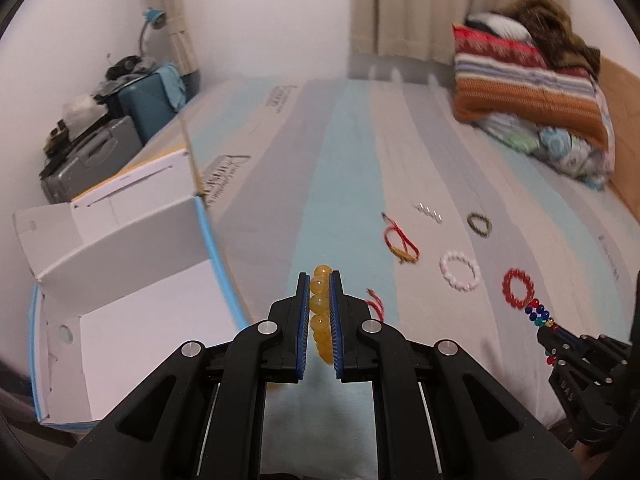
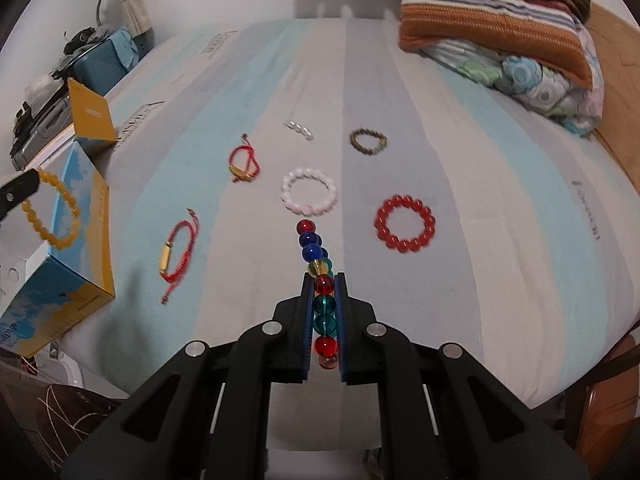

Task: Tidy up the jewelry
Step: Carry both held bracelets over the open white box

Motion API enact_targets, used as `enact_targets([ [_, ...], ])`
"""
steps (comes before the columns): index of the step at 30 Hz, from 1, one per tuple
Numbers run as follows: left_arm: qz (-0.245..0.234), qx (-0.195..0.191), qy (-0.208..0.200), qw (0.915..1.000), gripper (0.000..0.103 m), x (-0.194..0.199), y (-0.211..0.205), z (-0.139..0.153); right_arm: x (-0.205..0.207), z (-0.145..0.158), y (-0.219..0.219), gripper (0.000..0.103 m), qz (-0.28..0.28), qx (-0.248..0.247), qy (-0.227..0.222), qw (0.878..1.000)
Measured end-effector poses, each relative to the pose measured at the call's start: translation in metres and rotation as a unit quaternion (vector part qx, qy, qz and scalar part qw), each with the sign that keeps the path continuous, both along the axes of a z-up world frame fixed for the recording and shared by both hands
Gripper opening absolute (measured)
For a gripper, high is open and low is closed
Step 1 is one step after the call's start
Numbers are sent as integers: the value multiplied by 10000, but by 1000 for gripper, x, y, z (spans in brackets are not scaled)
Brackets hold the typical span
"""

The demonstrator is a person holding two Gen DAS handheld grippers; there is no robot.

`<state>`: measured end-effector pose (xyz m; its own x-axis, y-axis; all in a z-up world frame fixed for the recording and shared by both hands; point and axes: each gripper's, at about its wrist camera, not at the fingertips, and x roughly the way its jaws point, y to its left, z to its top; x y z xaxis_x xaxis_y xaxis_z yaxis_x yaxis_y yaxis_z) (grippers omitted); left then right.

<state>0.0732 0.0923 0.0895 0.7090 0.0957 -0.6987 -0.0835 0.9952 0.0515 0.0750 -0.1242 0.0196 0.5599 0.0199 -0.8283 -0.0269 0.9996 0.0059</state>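
My left gripper (image 1: 319,280) is shut on a yellow bead bracelet (image 1: 321,304), held above the bed just right of the open white box (image 1: 120,292). The bracelet also shows in the right wrist view (image 2: 54,212) hanging over the box (image 2: 60,280). My right gripper (image 2: 324,280) is shut on a multicoloured bead bracelet (image 2: 316,256); it also shows in the left wrist view (image 1: 540,314). On the bed lie a red bead bracelet (image 2: 405,222), a pink-white bracelet (image 2: 309,196), a dark green bracelet (image 2: 368,141), two red cord bracelets (image 2: 178,250) (image 2: 242,164) and a pearl piece (image 2: 299,130).
Folded striped blankets (image 2: 492,20) are piled at the far right of the striped bed sheet (image 2: 480,152). Suitcases (image 1: 88,152) and a blue lamp (image 1: 154,20) stand left of the bed. A wooden bed frame (image 2: 616,92) runs along the right side.
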Motion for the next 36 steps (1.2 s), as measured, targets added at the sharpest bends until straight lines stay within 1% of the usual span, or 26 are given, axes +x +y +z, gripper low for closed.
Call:
enact_targets([
  [3,194,-21,-141,9997,9,-8,20,15,4,10,11,9,87,34,-23,10000],
  [8,541,33,-175,9984,9,-17,52,25,17,27,41,9,327,20,-144,9994],
  [14,851,0,-95,9963,9,-21,89,25,34,38,83,9,618,59,-212,9978],
  [20,1210,-76,38,9926,9,-27,130,17,48,43,129,9,996,56,-310,9945],
  [23,1428,-112,91,9896,9,-30,151,13,53,46,156,9,1205,75,-370,9920],
  [26,1762,-56,123,9843,9,-36,174,11,56,48,181,9,1404,107,-413,9892],
  [30,2052,-66,173,9785,9,-44,199,10,56,49,214,9,1670,147,-460,9848],
  [36,2369,-215,211,9711,9,-56,230,8,50,49,259,9,2041,276,-484,9774],
])
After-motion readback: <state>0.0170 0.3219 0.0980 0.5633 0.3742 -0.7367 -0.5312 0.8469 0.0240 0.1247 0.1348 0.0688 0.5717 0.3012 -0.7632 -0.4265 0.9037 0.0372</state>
